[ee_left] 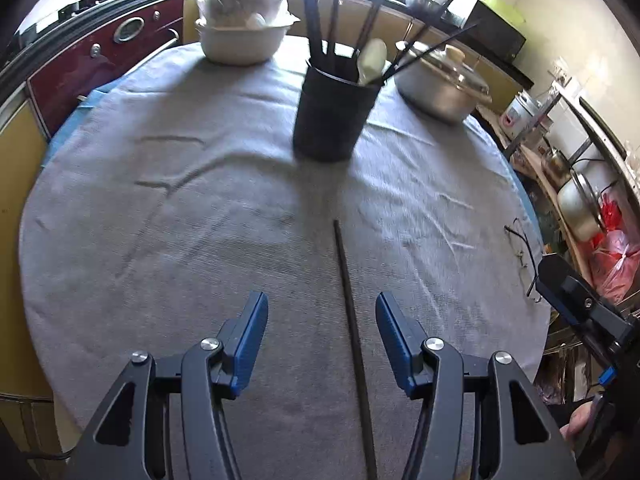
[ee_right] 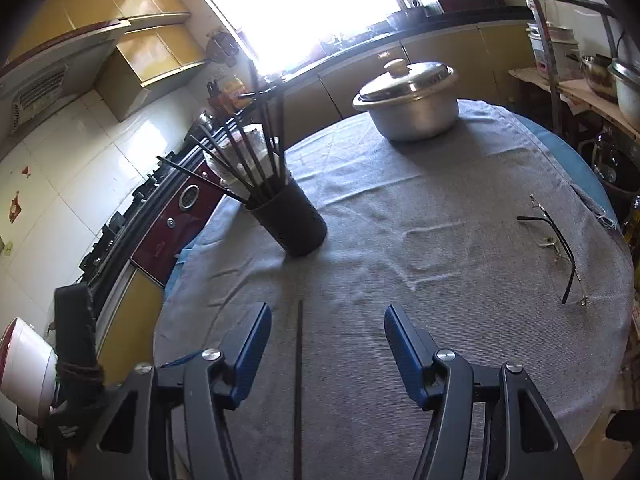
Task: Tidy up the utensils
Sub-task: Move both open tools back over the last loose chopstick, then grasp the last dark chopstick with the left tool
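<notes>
Ahead of my blue-padded left gripper [ee_left: 322,320] I see a black chopstick [ee_left: 352,320] on grey ribbed cloth [ee_left: 160,220], a black holder [ee_left: 330,116] beyond, and a silver pot [ee_left: 436,88].

Strong daylight pours through the window [ee_right: 320,4] at 12 o'clock in the right wrist view, blown out to pure white and washing detail from the counter below it; the left wrist view shows the same glare at its 12 to 1 o'clock edge. The black utensil holder [ee_left: 332,116] casts a soft shadow toward 6 o'clock across the grey tablecloth [ee_left: 160,220], whose creases stand out under the raking light. The steel pot lid [ee_right: 408,78] carries bright highlights. Both pictures bend heavily toward the rim, with dark vignetted corners. Chopsticks [ee_left: 424,40] in the holder look slightly smeared; the near cloth is sharp
</notes>
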